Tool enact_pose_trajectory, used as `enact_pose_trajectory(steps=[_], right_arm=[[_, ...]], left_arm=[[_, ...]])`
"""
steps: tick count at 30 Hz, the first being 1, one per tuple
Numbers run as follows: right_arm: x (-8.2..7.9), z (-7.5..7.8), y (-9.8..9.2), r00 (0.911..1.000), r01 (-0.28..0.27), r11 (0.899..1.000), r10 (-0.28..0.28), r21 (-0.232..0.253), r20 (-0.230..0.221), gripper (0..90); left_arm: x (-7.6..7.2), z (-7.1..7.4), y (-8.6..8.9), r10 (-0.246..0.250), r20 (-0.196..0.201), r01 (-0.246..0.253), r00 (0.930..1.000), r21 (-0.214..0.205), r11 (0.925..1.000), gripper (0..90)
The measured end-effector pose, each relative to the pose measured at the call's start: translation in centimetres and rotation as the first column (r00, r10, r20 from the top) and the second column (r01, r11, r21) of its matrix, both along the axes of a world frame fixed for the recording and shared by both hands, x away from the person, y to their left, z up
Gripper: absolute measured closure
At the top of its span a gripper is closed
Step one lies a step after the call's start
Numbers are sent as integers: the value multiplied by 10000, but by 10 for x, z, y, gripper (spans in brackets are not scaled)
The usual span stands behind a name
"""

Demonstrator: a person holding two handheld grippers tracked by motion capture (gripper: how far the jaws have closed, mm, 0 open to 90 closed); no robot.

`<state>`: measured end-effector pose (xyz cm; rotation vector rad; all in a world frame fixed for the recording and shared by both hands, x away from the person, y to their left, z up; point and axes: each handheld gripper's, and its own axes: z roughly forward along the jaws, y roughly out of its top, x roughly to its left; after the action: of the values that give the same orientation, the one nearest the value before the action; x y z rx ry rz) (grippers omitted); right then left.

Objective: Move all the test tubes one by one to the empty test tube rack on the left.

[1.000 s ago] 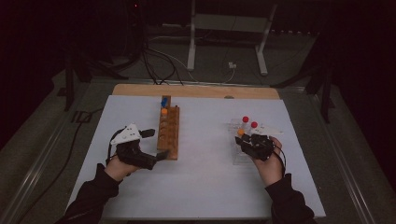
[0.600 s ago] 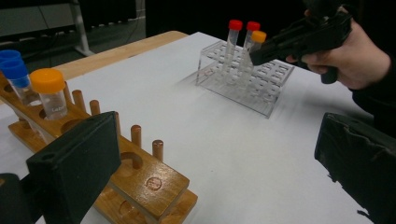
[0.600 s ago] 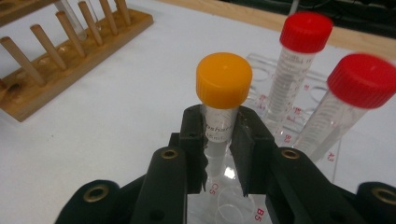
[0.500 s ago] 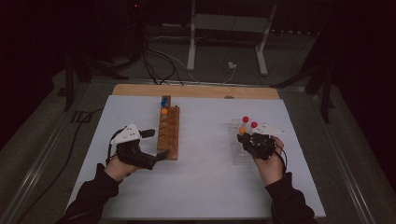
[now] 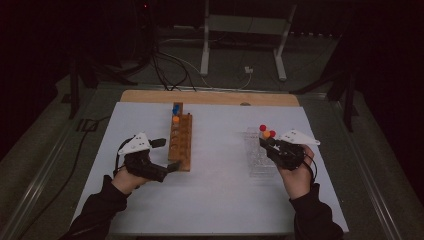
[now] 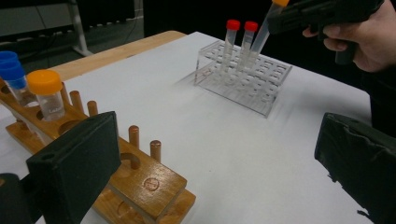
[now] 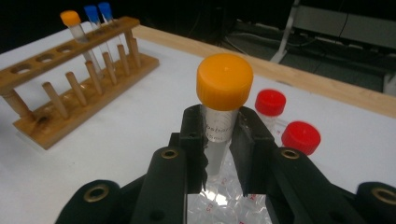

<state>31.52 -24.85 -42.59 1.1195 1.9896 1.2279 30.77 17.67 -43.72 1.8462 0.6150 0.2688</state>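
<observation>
Right gripper view: my right gripper (image 7: 219,140) pinches the orange-capped tube (image 7: 223,100) just under its cap, above the clear rack (image 6: 243,77). It looks light, smooth and slippery. My left gripper (image 6: 224,154) hangs wide open, holding nothing.

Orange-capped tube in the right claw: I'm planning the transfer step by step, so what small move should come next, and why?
Probably lift it a little higher. The right claw is shut on the orange-capped tube just below its cap, but its tip seems barely above the clear rack, close to two red-capped tubes.
</observation>
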Motion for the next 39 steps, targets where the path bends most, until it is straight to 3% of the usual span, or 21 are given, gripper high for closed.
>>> enact_pose_trajectory(steps=[7, 16, 29, 39], right_arm=[[-9, 10, 5, 9992, -291, 9995, 289, 76, 271, 750], [-15, 5, 24, 9939, -1103, 9938, 1104, 104, -70, 749], [-23, -14, 54, 9737, -2160, 9762, 2140, -189, -779, 749], [-31, -17, 71, 9541, -2862, 9580, 2830, -201, -981, 750]], left_arm=[[-1, 1, -2, -131, -14, 131, 9999, 32, 9999, 10], [-3, 1, -6, -333, -72, 333, 9994, 91, 9994, 10], [-7, 3, -14, -630, -189, 630, 9978, -16, 9980, 11], [-10, 7, -28, -1165, -223, 1166, 9929, 39, 9932, 14]])
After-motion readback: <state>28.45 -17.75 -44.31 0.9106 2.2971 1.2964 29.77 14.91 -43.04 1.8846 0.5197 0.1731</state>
